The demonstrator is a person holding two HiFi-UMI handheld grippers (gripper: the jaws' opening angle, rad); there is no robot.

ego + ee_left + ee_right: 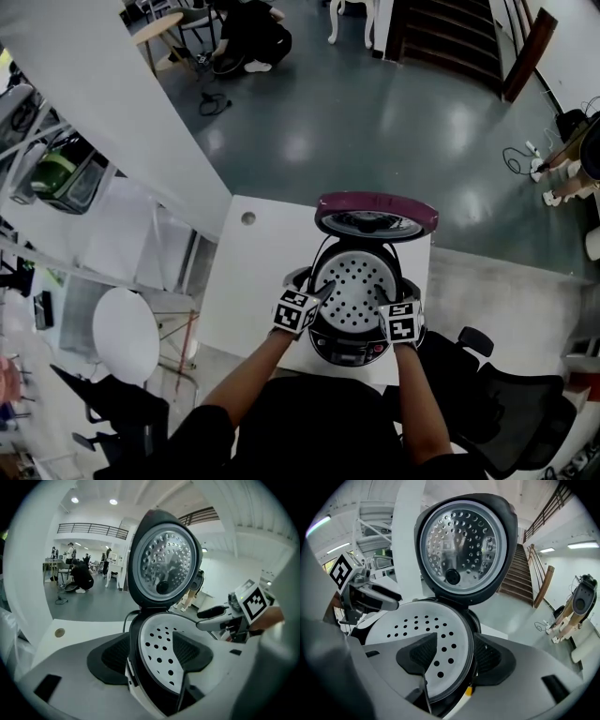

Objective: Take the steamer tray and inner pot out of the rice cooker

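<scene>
The left gripper (317, 293), jaws released, straddles the rim of the steamer tray (354, 279) at nine o'clock. The right gripper (384, 300), also released, straddles it at three o'clock, in the open rice cooker (349, 352).

Matt white plastic steamer tray (354, 286); shiny metal inner lid plate (461, 545); glossy floor (375, 122)

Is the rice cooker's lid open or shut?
Open. The lid stands tipped back behind the rice cooker, and the white steamer tray with holes shows inside.
</scene>
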